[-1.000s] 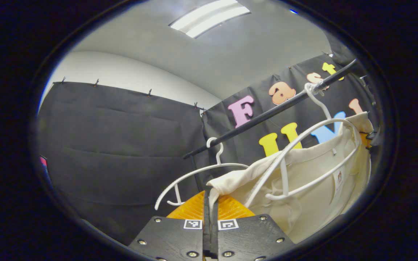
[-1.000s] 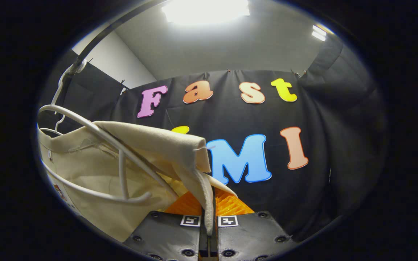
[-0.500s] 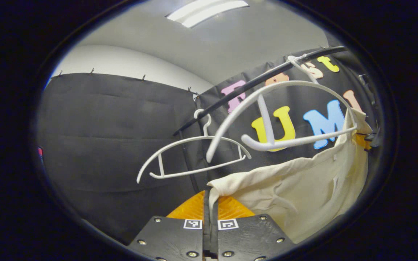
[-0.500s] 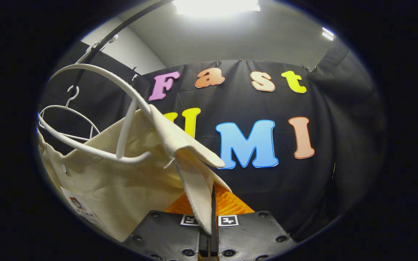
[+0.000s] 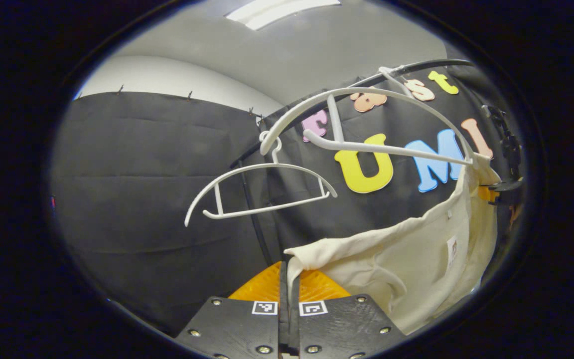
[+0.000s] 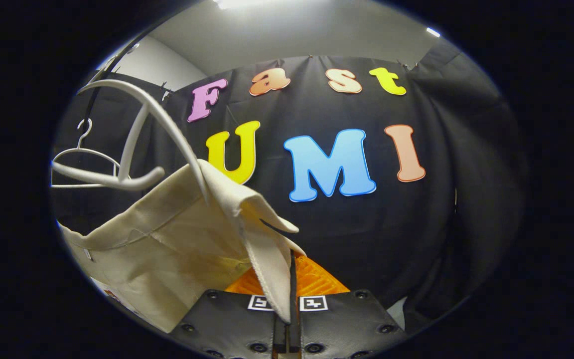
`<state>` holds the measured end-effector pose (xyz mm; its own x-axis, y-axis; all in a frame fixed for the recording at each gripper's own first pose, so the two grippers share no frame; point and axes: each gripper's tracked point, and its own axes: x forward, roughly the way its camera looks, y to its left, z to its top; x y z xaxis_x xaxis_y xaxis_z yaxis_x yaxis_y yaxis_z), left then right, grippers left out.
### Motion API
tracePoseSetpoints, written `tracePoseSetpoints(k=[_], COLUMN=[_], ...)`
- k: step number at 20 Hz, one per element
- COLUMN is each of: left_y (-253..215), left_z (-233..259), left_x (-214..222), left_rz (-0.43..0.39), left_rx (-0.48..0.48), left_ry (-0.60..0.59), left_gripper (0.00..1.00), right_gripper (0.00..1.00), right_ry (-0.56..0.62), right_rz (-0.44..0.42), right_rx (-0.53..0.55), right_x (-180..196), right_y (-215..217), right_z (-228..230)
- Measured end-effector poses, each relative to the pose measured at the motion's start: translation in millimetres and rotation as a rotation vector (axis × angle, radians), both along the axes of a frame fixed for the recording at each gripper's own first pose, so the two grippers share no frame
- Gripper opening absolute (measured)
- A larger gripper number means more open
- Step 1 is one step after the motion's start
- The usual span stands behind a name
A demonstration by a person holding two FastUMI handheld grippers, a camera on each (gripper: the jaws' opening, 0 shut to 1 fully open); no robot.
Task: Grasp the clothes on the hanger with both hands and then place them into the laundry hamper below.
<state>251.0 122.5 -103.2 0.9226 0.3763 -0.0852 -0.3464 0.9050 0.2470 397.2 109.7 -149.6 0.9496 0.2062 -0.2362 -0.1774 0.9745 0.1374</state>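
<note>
A cream garment [image 5: 416, 254] hangs stretched between my two grippers. My left gripper [image 5: 287, 279] is shut on one shoulder corner of it at the bottom of the left gripper view. My right gripper [image 6: 291, 279] is shut on the other shoulder of the cream garment [image 6: 177, 244]. The white hanger [image 5: 366, 119] swings from the black rail [image 5: 416, 67] above the cloth; its far tip still touches the garment's right shoulder. In the right gripper view the same hanger [image 6: 147, 129] has one arm tip inside the fabric fold.
A second, bare white hanger [image 5: 259, 192] hangs on the rail to the left, and it appears as the small bare hanger [image 6: 80, 159] at the left edge of the right gripper view. A black upright pole [image 5: 254, 209] stands below the rail.
Both grippers have come down with the garment. It has slid off most of the hanger, which now sits above the cloth and swings upward.
</note>
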Motion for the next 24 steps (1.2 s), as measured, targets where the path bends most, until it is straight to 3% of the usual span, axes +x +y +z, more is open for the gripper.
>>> tracePoseSetpoints(k=[5,12,24], left_y=[-9.6,-13.6,-36.8], left_z=[-2.5,24.7,57.2], left_x=[-32.6,-80.9,-123.2], left_rz=[-0.019,-0.052,-0.176], left_rx=[-0.011,-0.019,-0.085], left_ry=[0.019,-0.008,-0.065], left_gripper=[0.01,0.01,0.02], right_gripper=[0.04,0.04,0.04], right_ry=[0.007,-0.065,-0.139], right_rz=[0.066,0.212,0.584], right_rx=[0.010,0.034,0.138], right_x=[-50.3,-134.9,-266.5], right_y=[10.6,51.0,176.1], right_z=[-6.7,45.9,126.7])
